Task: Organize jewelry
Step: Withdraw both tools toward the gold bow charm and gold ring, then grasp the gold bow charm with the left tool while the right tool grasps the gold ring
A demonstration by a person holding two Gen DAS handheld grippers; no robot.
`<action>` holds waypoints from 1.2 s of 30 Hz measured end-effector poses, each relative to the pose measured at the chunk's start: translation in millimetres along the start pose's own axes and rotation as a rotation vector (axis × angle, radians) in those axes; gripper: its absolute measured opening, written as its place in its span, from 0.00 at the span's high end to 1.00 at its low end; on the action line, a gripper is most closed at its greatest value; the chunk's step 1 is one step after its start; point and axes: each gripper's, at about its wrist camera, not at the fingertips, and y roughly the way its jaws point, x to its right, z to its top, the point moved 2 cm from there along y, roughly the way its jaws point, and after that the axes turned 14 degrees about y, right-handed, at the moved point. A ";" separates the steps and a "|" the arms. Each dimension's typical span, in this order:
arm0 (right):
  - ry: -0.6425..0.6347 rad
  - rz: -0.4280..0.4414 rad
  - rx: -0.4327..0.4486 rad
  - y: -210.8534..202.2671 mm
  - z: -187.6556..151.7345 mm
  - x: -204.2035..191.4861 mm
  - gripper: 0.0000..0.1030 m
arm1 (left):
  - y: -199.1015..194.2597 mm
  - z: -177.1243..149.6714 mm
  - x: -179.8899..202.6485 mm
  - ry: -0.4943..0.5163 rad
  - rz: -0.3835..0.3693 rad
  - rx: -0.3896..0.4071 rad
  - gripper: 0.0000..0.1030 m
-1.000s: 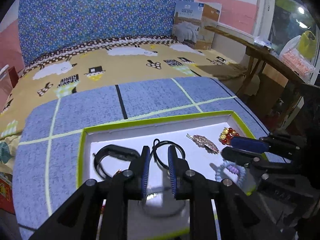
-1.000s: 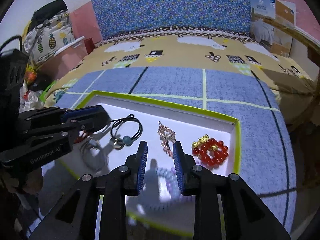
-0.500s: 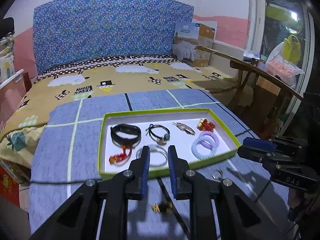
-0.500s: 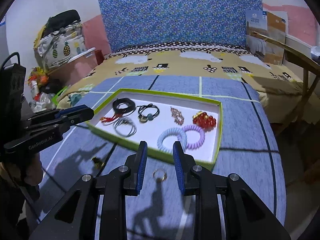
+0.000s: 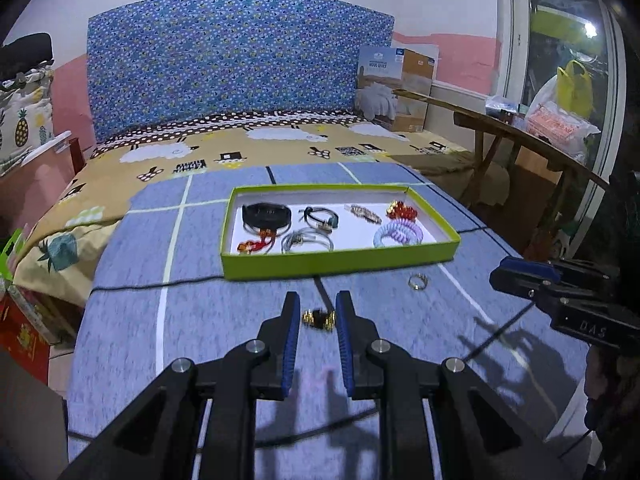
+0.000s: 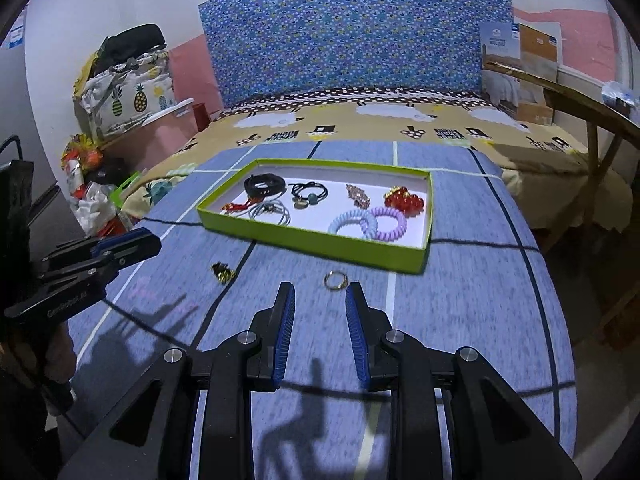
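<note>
Compared with a second earlier, both grippers are seen much farther back from the green tray: then their tips stood over its white floor, whereas the whole tray is now framed ahead of them on the blue quilted cover. Two pieces that were out of view then are now shown on the cover in front of the tray's near wall.

The left gripper is held with its fingers apart and nothing between the ribbed blue pads; a small gold and dark ornament is seen on the cloth just beyond the tips. The right gripper is likewise parted and empty, with a thin metal ring lying on the cover just ahead of it.

The tray is a shallow rectangular card box, lime outside and white inside. The jewelry is laid within it: a black band of matte finish, a dark cord loop with a teal bead, a red knotted piece, silvery wire bangles, a slim leaf-shaped brooch, a cluster of glossy red beads, and two coiled spiral rings, one pale blue and one lilac, which are overlapped.
</note>
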 end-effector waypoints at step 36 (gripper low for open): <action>-0.058 -0.037 -0.142 72.8 12.1 9.3 0.73 | 69.7 -7.4 7.7 0.052 -0.031 -0.189 0.64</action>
